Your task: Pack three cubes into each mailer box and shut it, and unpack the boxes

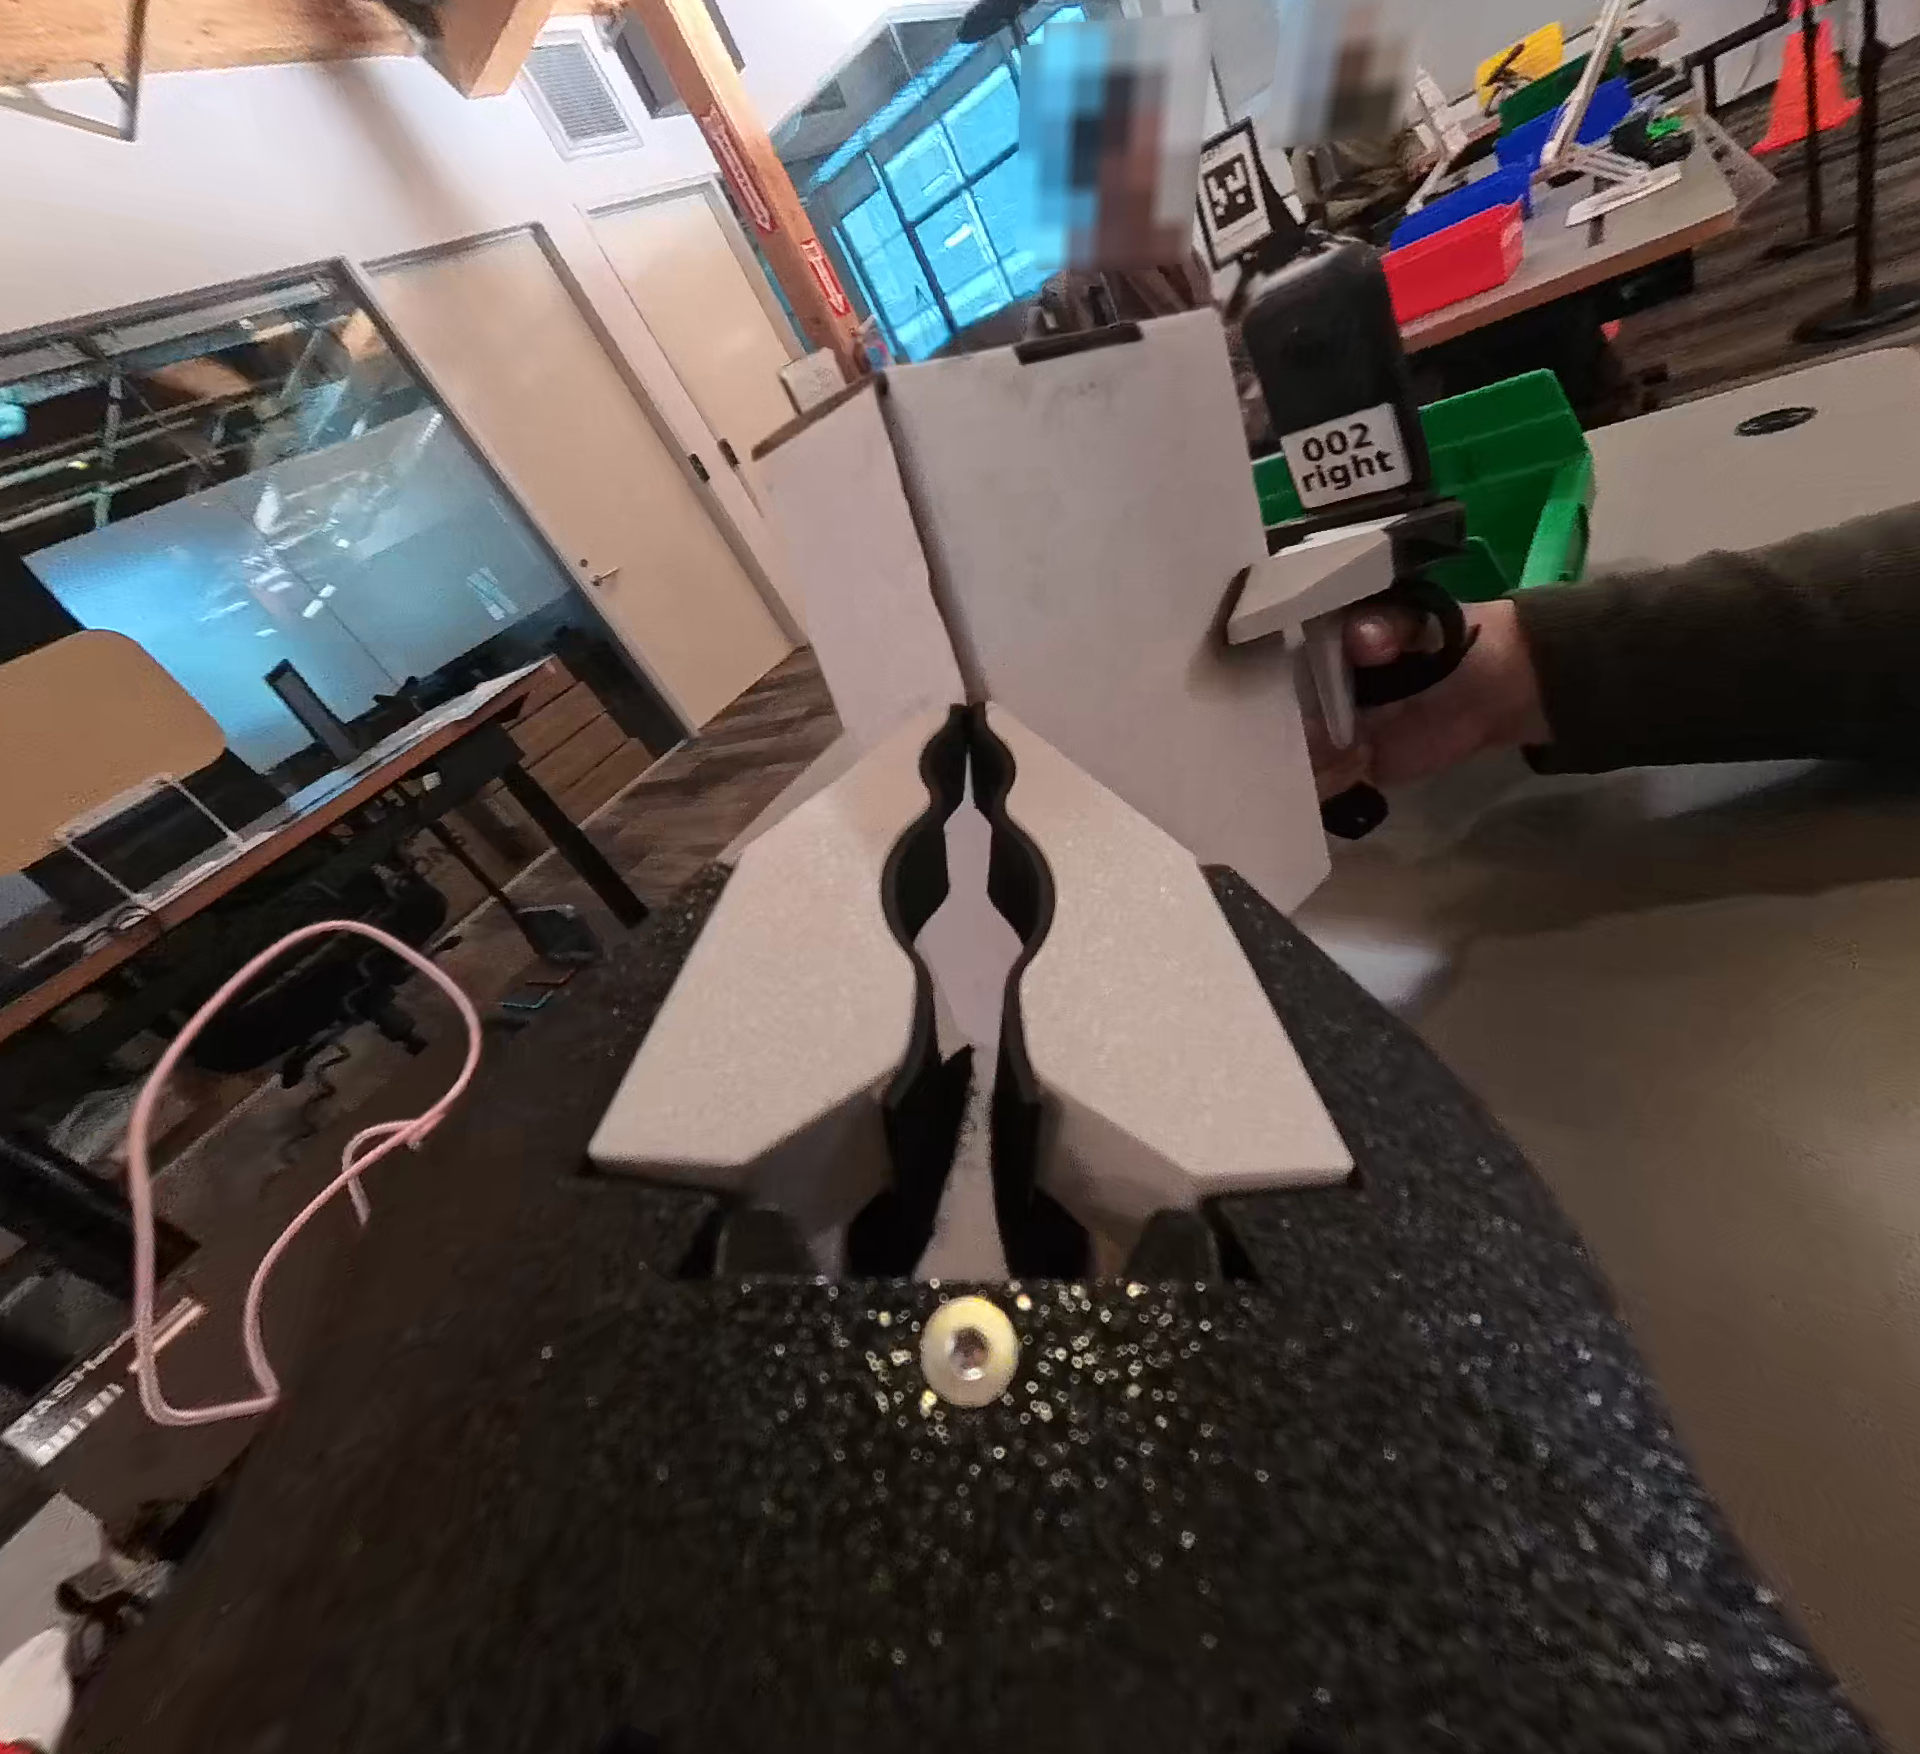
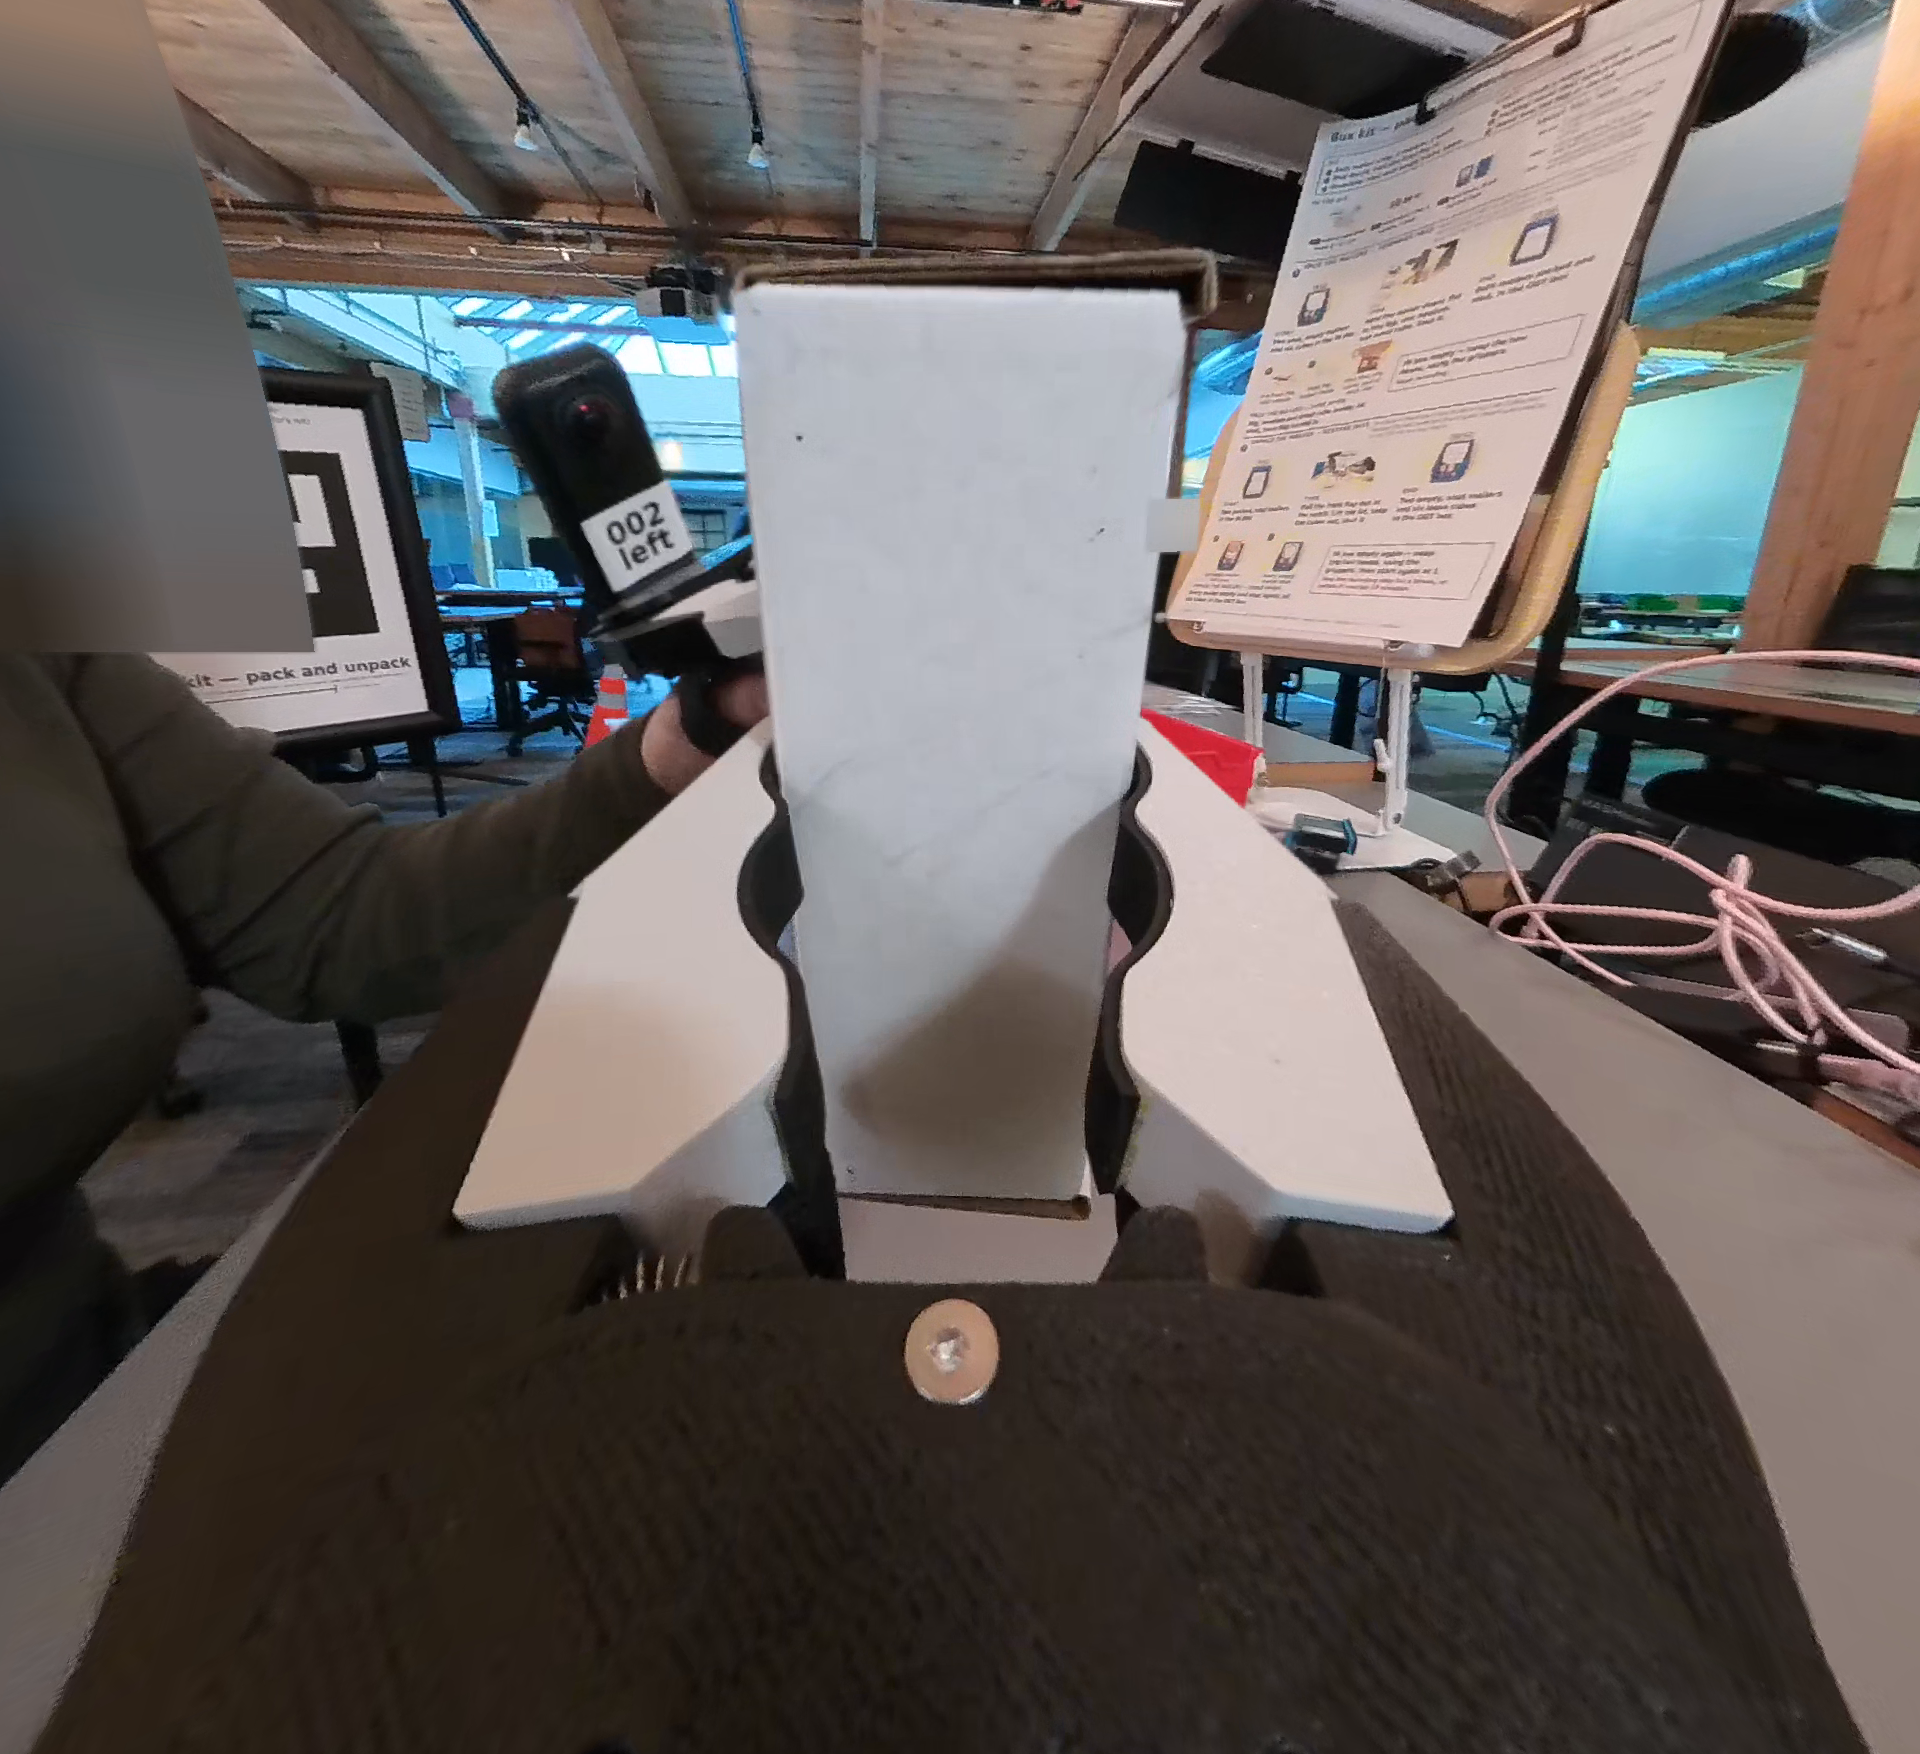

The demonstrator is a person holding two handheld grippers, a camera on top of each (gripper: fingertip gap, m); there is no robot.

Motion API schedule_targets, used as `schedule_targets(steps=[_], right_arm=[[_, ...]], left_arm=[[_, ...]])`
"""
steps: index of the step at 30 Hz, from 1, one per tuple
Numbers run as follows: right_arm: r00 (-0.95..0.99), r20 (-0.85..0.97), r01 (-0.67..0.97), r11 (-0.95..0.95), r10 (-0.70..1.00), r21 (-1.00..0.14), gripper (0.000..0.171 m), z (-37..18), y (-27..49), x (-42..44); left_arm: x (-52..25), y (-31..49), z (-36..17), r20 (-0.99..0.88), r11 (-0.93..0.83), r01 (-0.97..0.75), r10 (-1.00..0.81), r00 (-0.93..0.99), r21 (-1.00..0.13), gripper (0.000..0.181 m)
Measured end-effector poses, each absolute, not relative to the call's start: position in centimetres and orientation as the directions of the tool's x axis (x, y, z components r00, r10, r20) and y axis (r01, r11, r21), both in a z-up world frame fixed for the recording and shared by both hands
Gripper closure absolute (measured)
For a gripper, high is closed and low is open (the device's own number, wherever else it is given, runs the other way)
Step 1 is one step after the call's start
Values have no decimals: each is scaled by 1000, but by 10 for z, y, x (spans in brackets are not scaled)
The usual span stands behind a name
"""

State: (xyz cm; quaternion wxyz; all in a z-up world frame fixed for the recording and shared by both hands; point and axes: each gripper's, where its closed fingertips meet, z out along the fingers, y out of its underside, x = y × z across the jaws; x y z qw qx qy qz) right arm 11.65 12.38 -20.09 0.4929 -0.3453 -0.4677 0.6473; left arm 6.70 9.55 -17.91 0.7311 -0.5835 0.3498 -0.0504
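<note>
A white mailer box is held up in the air between both grippers. My left gripper is shut on a thin edge of the box, with the panels rising beyond the fingertips. My right gripper is shut on the box, clasping its narrow side, which stands upright between the fingers. The right gripper's finger shows on the box's far right edge in the left wrist view. The left gripper shows behind the box's left edge in the right wrist view. No cubes are in view.
A green bin stands on the beige table behind the box. A clipboard with an instruction sheet stands at the right, with a red bin and a pink cable near it. The person's sleeves flank the box.
</note>
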Motion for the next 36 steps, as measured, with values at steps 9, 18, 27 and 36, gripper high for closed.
schedule_targets(steps=[9, 18, 27, 36], right_arm=[[-134, 66, -318, 21, 989, -948, 113, -204, 130, 107], [-115, 109, -272, 74, 987, -959, 113, -211, 125, 101], [-160, 171, -225, 133, 972, -965, 113, -213, 115, 102], [-315, 189, -224, 121, 930, -967, 111, -210, 99, 122]], left_arm=[[48, 112, -180, -367, 247, -290, -369, 854, -924, 165], [44, 114, -182, -331, 232, -254, -404, 853, -939, 168], [50, 103, -179, -506, 351, -387, -367, 781, -853, 179], [42, 87, -166, -438, 355, -289, -474, 764, -889, 181]])
